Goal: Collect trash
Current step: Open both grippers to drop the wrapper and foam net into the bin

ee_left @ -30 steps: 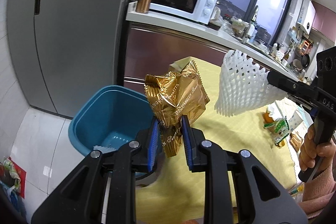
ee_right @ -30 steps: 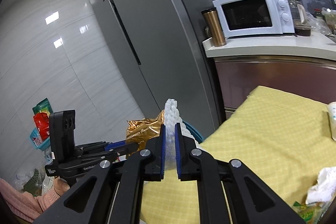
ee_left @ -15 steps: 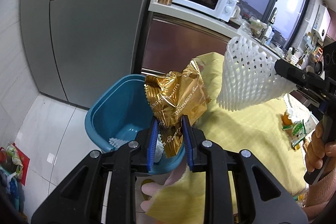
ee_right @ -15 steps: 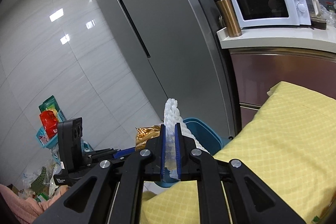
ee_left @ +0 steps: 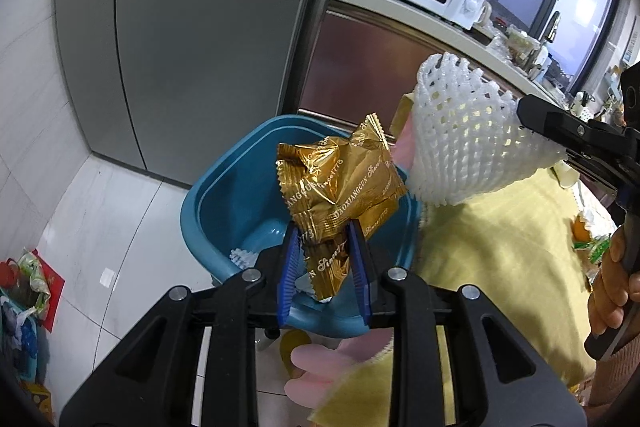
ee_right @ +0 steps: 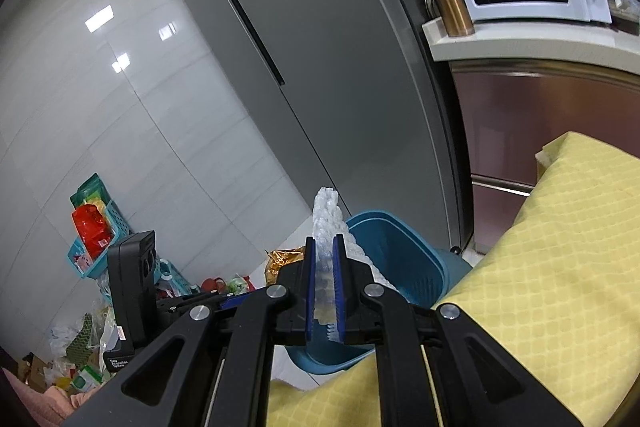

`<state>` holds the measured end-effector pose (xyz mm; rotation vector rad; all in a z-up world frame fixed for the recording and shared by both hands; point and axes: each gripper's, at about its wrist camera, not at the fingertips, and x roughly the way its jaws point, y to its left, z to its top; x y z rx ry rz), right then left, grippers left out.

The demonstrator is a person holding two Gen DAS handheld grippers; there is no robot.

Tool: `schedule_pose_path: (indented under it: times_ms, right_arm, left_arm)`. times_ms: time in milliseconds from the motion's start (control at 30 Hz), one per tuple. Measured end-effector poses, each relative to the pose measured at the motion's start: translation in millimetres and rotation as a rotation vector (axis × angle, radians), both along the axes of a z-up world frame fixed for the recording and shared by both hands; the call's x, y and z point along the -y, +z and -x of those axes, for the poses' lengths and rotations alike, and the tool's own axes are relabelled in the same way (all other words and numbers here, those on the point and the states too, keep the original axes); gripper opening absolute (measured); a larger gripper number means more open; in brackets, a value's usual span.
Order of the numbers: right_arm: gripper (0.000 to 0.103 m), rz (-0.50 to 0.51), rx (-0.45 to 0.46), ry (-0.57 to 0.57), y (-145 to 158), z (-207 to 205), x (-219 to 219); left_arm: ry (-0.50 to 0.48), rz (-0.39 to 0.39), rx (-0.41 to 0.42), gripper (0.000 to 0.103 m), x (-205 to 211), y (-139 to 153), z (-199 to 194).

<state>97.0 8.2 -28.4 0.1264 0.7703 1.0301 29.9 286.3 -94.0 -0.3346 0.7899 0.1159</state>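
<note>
Left wrist view: the left hand-held gripper [ee_left: 324, 263] clamps gold wrappers [ee_left: 340, 183] above the blue bin [ee_left: 208, 211]; the right hand-held gripper [ee_right: 324, 287] pinches foam netting [ee_right: 328, 215] nearby. Next: release both over the bin.

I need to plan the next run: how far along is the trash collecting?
Done: one white scrap lies in the blue bin. In hand: left gripper holds gold wrappers, right gripper white foam net. Left: litter on the yellow cloth.
</note>
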Motion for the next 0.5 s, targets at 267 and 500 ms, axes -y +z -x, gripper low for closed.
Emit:
schedule_pose_path:
  times_ms: [267, 500]
  right_arm:
    - [0.007, 0.040, -0.060, 0.015, -22.9, -10.8, -21.8]
    - [0.008, 0.091, -0.102, 0.026, -40.5, -18.8, -42.3]
  left_arm:
    - [0.031, 0.009, -0.044, 0.026, -8.4, -21.1, -13.1]
    - [0.038, 0.019, -0.074, 0.024, -12.3, -37.2, -27.0]
